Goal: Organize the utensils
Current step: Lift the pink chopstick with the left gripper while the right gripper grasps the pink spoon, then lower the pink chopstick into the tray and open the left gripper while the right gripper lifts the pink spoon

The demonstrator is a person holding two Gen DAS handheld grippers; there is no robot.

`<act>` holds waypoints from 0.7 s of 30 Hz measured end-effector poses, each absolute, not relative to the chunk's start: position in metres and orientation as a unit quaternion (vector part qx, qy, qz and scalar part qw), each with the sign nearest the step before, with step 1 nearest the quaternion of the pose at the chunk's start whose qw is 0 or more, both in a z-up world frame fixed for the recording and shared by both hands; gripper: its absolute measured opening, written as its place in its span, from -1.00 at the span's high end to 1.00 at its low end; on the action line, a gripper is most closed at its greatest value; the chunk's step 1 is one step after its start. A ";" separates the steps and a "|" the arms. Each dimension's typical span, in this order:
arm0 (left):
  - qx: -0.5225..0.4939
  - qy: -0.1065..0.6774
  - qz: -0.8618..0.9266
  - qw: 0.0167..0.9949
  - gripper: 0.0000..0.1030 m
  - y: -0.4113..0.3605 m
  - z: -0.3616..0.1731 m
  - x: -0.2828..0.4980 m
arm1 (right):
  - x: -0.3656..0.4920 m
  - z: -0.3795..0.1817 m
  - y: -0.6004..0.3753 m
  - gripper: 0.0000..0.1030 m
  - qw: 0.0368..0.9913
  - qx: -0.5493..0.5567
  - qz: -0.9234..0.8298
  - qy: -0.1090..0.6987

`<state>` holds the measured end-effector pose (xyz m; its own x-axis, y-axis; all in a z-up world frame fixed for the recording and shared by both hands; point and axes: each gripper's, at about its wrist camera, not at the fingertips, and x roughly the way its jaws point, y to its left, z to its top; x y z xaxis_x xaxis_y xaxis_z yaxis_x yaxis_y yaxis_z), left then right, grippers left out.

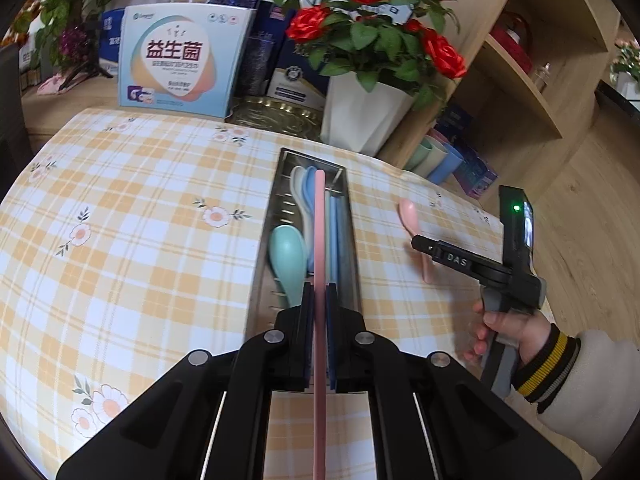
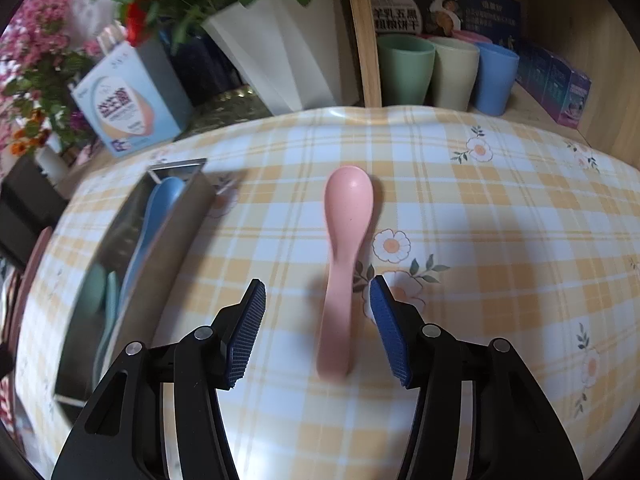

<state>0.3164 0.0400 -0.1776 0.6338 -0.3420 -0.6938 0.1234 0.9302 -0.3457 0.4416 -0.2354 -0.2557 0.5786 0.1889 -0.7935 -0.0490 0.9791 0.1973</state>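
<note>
My left gripper (image 1: 319,292) is shut on a long pink utensil handle (image 1: 319,240), held lengthwise over the steel utensil tray (image 1: 354,240). The tray holds a teal spoon (image 1: 287,256), a blue spoon (image 1: 309,196), a white one and other pastel pieces. A pink spoon (image 2: 344,248) lies bowl-up on the checked tablecloth, right of the tray; it also shows in the left wrist view (image 1: 412,220). My right gripper (image 2: 318,308) is open, its blue pads either side of that spoon's handle, not touching it. The tray's side (image 2: 160,240) shows at left.
A white pot of red roses (image 1: 360,120) and boxes (image 1: 180,60) stand behind the tray. Green, cream and blue cups (image 2: 452,72) sit on a wooden shelf at the table's far right edge. The right hand-held gripper (image 1: 480,268) is seen beside the tray.
</note>
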 end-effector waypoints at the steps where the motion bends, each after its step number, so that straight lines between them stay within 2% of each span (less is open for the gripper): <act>1: -0.136 0.408 -0.129 0.894 0.89 0.042 -0.178 0.318 | 0.445 -0.259 -0.234 -0.02 0.883 0.077 0.060 0.459; 4: -0.141 0.408 -0.125 0.894 0.89 0.048 -0.180 0.318 | 0.452 -0.266 -0.235 0.01 0.880 0.083 0.034 0.467; 6: -0.142 0.407 -0.123 0.894 0.89 0.049 -0.181 0.319 | 0.456 -0.270 -0.237 0.13 0.877 0.093 0.027 0.471; 13: -0.145 0.411 -0.118 0.892 0.89 0.052 -0.184 0.320 | 0.462 -0.274 -0.238 0.31 0.876 0.088 0.009 0.473; 15: -0.145 0.412 -0.118 0.892 0.89 0.052 -0.184 0.320 | 0.463 -0.274 -0.237 0.47 0.876 0.083 0.005 0.474; 21: -0.143 0.416 -0.118 0.890 0.89 0.050 -0.185 0.319 | 0.461 -0.274 -0.239 0.72 0.876 0.066 0.001 0.478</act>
